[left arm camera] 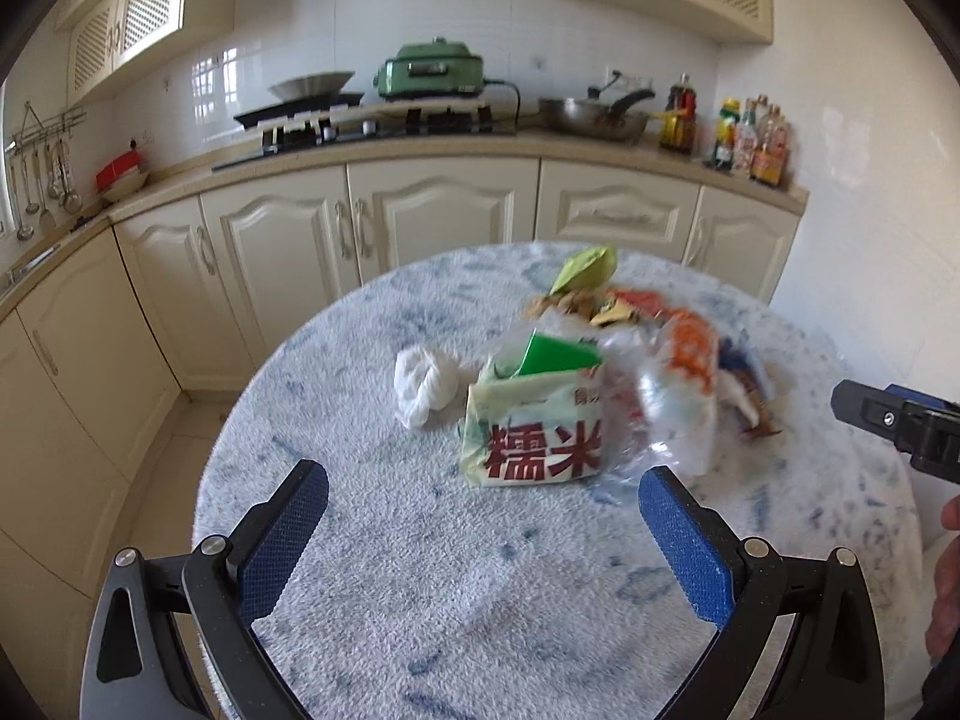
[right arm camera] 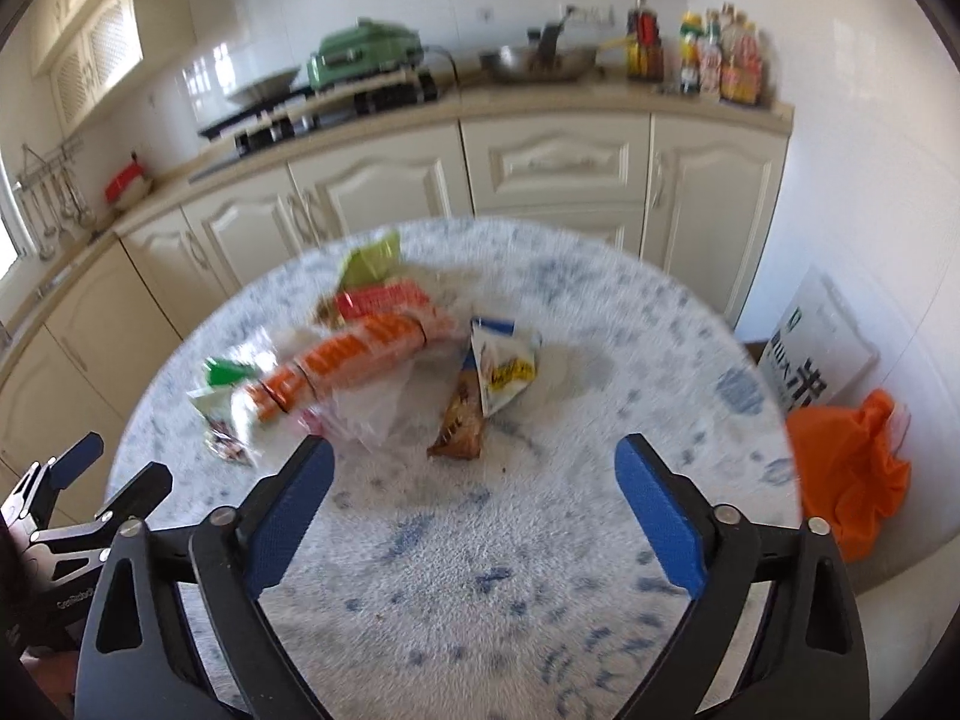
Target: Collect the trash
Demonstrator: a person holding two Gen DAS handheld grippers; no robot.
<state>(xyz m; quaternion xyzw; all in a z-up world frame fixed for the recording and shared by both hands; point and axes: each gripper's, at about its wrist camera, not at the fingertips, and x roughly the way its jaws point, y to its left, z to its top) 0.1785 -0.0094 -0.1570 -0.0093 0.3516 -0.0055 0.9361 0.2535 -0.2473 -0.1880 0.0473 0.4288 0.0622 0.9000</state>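
Note:
A pile of trash lies on the round table (left arm camera: 420, 570) with a blue-white fuzzy cloth. In the left wrist view I see a pale green bag with red characters (left arm camera: 534, 426), a crumpled white tissue (left arm camera: 423, 387), a clear plastic bag with orange print (left arm camera: 684, 384) and a green wrapper (left arm camera: 588, 270). In the right wrist view the orange-print bag (right arm camera: 354, 360), a brown wrapper (right arm camera: 462, 426) and a white-blue packet (right arm camera: 504, 366) show. My left gripper (left arm camera: 483, 501) is open and empty, just short of the pale green bag. My right gripper (right arm camera: 474, 468) is open and empty, near the brown wrapper.
Cream kitchen cabinets (left arm camera: 420, 210) and a counter with stove, green cooker (left arm camera: 432, 69), wok and bottles (left arm camera: 750, 138) stand behind the table. An orange bag (right arm camera: 852, 468) and a white sack (right arm camera: 816, 354) sit on the floor right of the table.

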